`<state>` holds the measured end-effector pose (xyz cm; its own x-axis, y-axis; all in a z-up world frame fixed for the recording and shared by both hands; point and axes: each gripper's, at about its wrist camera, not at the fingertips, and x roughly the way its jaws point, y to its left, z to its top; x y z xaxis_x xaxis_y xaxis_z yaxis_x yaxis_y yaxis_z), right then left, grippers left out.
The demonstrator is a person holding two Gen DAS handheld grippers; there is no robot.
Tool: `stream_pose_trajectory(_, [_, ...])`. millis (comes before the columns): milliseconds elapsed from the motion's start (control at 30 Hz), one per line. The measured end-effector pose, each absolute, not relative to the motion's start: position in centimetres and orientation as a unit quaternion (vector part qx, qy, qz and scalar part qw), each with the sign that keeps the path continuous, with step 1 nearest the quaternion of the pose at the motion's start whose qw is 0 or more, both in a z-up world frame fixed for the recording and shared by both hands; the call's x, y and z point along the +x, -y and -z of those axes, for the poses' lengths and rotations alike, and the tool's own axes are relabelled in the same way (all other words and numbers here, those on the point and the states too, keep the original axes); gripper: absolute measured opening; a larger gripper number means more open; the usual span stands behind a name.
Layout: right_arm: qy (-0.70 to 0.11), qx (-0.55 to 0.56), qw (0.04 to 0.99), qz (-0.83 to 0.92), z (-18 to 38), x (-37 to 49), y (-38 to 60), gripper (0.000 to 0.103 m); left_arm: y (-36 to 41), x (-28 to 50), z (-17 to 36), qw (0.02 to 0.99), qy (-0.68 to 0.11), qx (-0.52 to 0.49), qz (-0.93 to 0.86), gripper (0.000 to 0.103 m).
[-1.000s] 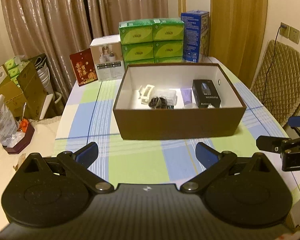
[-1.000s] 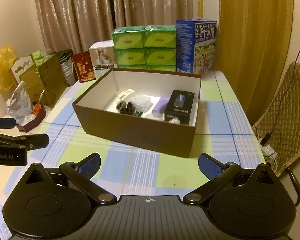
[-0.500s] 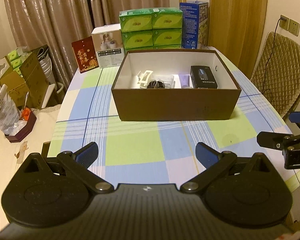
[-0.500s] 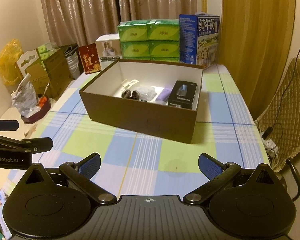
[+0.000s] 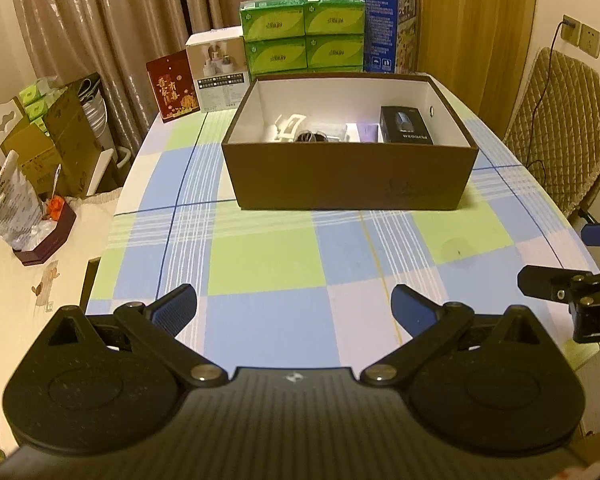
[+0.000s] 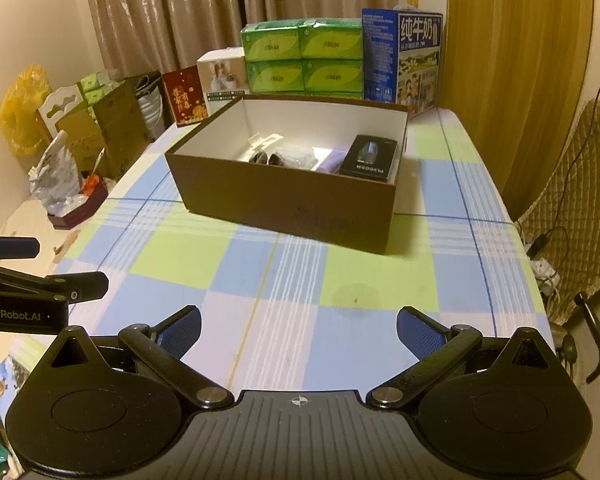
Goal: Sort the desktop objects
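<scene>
Both tongs, left (image 5: pixel 294 306) & right (image 6: pixel 298 328), spread apart, empty, over checked table (image 5: pixel 260 264) w/ brown box (image 5: pixel 350 178) beyond.

A brown cardboard box (image 5: pixel 348 176), white inside, sits on a blue, green and white checked tablecloth (image 5: pixel 268 264); green tissue packs (image 5: pixel 302 36) behind.

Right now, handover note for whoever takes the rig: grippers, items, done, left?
Left gripper: open, empty, hovering over the table's near end.
Right gripper: open, empty, likewise.
Brown box sits mid-table on the checked cloth. Inside it: black carton, purple tube, white clip-like piece, dark small items beside a clear bag.
Done: the loose desktop things appear boxed; none is seen on the cloth in front of the box.
Left: probably nothing but a check.
</scene>
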<state>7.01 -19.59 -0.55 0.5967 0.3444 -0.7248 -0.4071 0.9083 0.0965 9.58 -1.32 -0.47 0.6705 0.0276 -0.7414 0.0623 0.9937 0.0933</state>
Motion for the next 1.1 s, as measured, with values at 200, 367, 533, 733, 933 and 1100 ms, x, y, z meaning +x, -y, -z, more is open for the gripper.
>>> stream_pose_trajectory(200, [-0.399, -0.043, 0.891, -0.212, 0.8, 6.1, 20.0, 0.101, 1.7, 8.8, 0.7, 0.91, -0.411, 0.057, 0.008, 0.102])
stream_pose_trajectory(367, [-0.405, -0.043, 0.888, -0.213, 1.1, 5.7, 20.2, 0.101, 1.8, 8.3, 0.9, 0.909, -0.413, 0.055, 0.0, 0.102])
stream_pose_trajectory(533, [-0.411, -0.044, 0.885, -0.215, 1.4, 5.3, 20.2, 0.101, 1.8, 7.7, 1.2, 0.907, -0.417, 0.056, -0.002, 0.102])
stream_pose_trajectory(733, [-0.414, -0.043, 0.883, -0.217, 1.6, 4.8, 20.0, 0.101, 1.7, 7.1, 1.5, 0.905, -0.422, 0.056, -0.002, 0.102])
stream_pose_trajectory(933, [-0.415, -0.043, 0.883, -0.217, 1.6, 4.7, 19.9, 0.101, 1.5, 6.9, 1.5, 0.904, -0.423, 0.055, -0.002, 0.102])
stream_pose_trajectory(1100, [-0.415, -0.042, 0.883, -0.217, 1.6, 4.6, 19.6, 0.101, 1.2, 6.9, 1.6, 0.905, -0.423, 0.054, -0.002, 0.102])
